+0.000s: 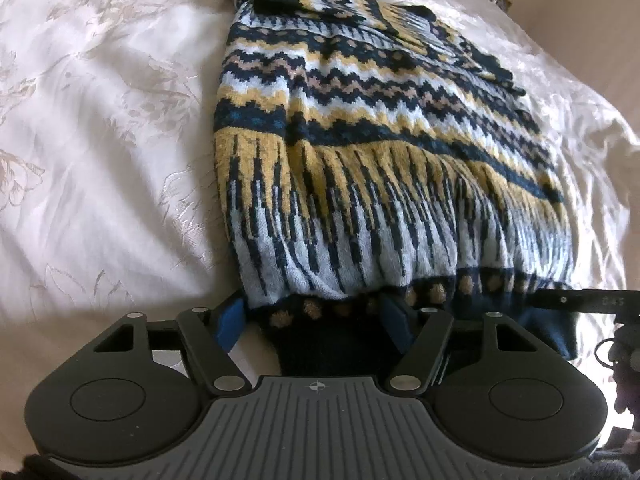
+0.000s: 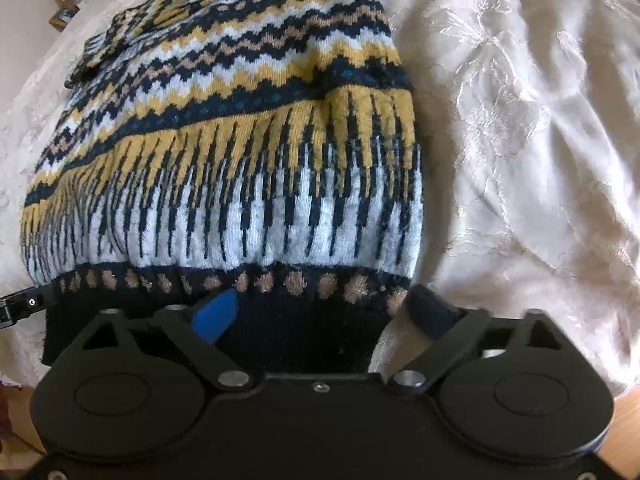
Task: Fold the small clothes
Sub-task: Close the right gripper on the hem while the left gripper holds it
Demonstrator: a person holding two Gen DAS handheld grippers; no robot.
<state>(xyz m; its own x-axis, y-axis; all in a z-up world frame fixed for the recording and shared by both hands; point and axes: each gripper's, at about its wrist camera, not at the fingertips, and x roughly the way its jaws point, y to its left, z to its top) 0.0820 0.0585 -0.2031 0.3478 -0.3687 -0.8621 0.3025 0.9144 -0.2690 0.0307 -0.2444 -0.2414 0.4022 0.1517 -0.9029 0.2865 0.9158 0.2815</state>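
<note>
Straddling the sweater (image 1: 360,140) hem, left claw (image 1: 316,316) and right claw (image 2: 324,312) gape, gripping nothing.

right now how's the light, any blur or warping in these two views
Left wrist: sun washes out the bedspread at left; fisheye bows the sweater; the far top is soft. Right wrist: glare on the bedspread folds at right, the sweater casts a shadow beside its right edge, and the corners go dark.

sweater (image 1: 360,140) hem under claw bodies, far collar cut off
</note>
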